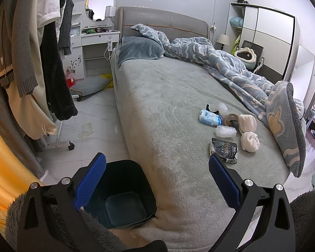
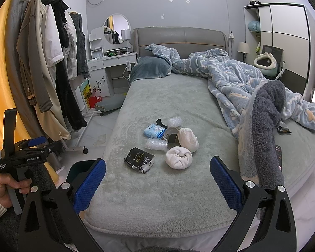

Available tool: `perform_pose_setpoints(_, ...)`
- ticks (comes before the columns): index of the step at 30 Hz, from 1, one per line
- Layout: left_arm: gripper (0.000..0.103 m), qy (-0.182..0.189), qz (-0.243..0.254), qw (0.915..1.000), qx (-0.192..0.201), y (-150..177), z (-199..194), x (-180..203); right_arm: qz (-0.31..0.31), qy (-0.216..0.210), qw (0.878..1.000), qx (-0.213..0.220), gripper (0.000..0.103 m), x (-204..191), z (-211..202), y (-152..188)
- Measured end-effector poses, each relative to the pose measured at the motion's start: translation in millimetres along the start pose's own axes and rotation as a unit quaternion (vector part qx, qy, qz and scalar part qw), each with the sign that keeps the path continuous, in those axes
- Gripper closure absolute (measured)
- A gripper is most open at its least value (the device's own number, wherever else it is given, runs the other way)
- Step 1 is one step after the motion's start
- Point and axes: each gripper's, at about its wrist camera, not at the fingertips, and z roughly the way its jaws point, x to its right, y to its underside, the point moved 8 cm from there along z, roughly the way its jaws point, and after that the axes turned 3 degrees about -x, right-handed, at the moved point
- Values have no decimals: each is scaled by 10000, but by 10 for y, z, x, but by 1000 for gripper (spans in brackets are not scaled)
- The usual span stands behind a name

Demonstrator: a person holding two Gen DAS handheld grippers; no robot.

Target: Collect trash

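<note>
Overhead, both claws, left claw [image 1: 157,174] and right claw [image 2: 157,174], gape empty above the bed [image 2: 178,199]; black packet [image 2: 139,160] lies near a dark bin [image 1: 124,191].

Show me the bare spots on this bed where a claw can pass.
Free: the sheet between the pillow and the litter, and the near strip in front of the black packet. Crowded: the cluster around the blue tissue pack and rolled socks, hard against the duvet.
</note>
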Motion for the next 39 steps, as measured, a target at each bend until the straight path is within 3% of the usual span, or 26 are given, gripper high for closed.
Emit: perform_pose_setpoints(39, 3, 5, -7, 10000, -11, -3, -2, -10, -76, 21, 10000, -33, 2, -16, 30, 16)
